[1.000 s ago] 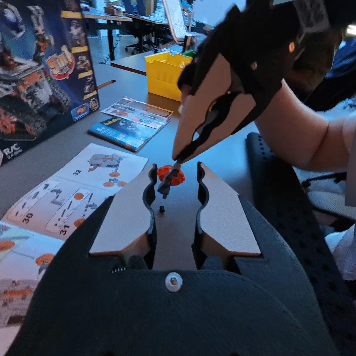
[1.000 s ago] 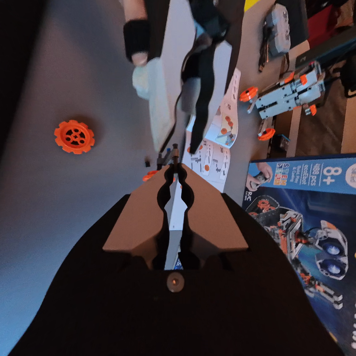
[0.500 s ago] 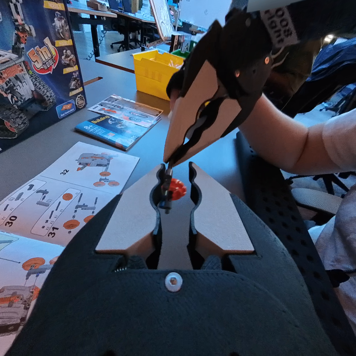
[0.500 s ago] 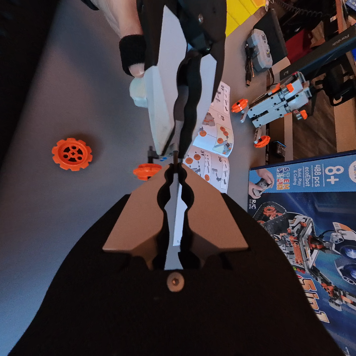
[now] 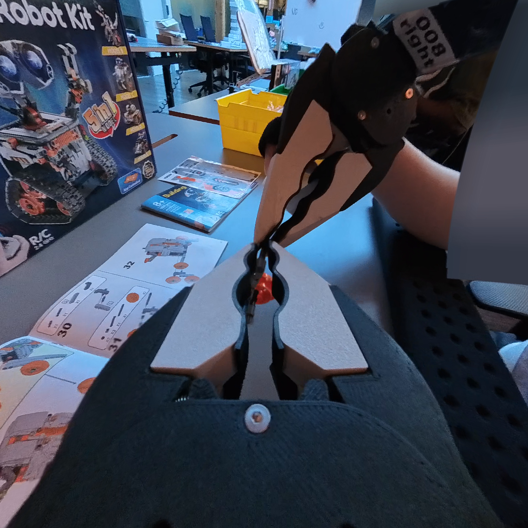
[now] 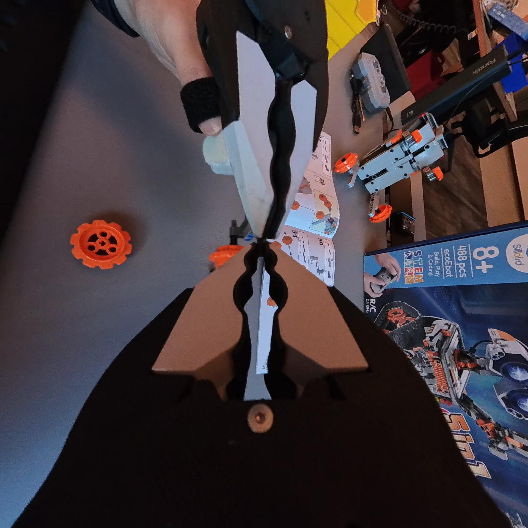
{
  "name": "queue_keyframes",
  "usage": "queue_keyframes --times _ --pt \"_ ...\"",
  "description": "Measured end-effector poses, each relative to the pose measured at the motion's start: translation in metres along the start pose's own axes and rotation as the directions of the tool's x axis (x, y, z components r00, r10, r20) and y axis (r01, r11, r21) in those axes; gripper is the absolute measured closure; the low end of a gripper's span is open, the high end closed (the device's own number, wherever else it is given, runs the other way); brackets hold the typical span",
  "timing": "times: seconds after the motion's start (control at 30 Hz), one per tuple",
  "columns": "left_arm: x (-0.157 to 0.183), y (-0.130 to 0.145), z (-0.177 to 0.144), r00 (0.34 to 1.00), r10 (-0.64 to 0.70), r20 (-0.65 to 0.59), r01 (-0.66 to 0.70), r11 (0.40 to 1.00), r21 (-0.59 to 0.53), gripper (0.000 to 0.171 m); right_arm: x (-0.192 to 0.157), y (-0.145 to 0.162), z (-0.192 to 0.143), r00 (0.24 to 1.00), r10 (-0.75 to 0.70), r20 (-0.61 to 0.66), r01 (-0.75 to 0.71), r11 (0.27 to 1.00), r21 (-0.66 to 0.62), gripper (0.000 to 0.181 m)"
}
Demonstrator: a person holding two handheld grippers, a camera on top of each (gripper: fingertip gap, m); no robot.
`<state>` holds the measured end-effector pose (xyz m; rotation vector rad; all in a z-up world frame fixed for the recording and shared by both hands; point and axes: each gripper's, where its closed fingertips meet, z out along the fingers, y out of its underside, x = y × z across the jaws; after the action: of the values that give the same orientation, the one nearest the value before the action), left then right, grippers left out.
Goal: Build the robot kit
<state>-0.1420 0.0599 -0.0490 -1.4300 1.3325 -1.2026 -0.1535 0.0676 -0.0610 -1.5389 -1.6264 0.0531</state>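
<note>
Grey tabletop (image 5: 85,251) runs under both of your tools, with an open instruction booklet (image 5: 160,274) to the left of them, a tall kit box (image 5: 57,114) standing behind it and a yellow bin (image 5: 245,123) farther back. Your left gripper (image 5: 259,250) is drawn in narrow, its tips pinched on a thin dark rod (image 5: 253,297) whose lower end hangs free in the wavy gap between the fingers. Your right gripper (image 5: 264,243) comes down steeply from above and the right, closed tip to tip on the upper end of the same rod, so the two pairs of tips all but touch. An orange wheel (image 5: 264,290) lies on the table just behind the rod, and a second orange gear wheel (image 6: 100,244) lies well apart to one side in the right wrist view, with a part-built grey model (image 6: 400,163) across the table. With so slim a piece shared between two grips, you would do well to keep both wrists quiet and both pinches square on the rod, since any twist could lever it out. Your left tool lies low and nearly level over the table; your right forearm (image 5: 414,194) slopes down towards it.
</note>
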Motion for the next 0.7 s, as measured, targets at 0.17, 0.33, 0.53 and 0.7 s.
queue_keyframes --times 0.17,0.33,0.53,0.7 --pt "0.000 0.005 0.002 0.999 0.052 0.012 -0.051 0.998 -0.037 0.168 -0.001 0.001 0.000 1.000 -0.005 0.002 0.005 1.000 -0.004 0.179" --pt "0.001 0.010 0.002 0.996 0.092 0.007 -0.091 0.993 -0.075 0.168 -0.004 0.002 0.002 1.000 -0.016 0.013 0.016 1.000 -0.015 0.179" --pt "0.008 0.020 0.002 0.981 0.192 -0.014 -0.192 0.970 -0.152 0.171 -0.012 0.003 0.004 0.997 -0.065 0.032 0.066 0.996 -0.052 0.178" --pt "0.007 0.019 -0.002 0.978 0.209 -0.006 -0.207 0.963 -0.171 0.171 -0.009 -0.001 0.005 0.998 -0.058 0.001 0.058 0.998 -0.016 0.177"
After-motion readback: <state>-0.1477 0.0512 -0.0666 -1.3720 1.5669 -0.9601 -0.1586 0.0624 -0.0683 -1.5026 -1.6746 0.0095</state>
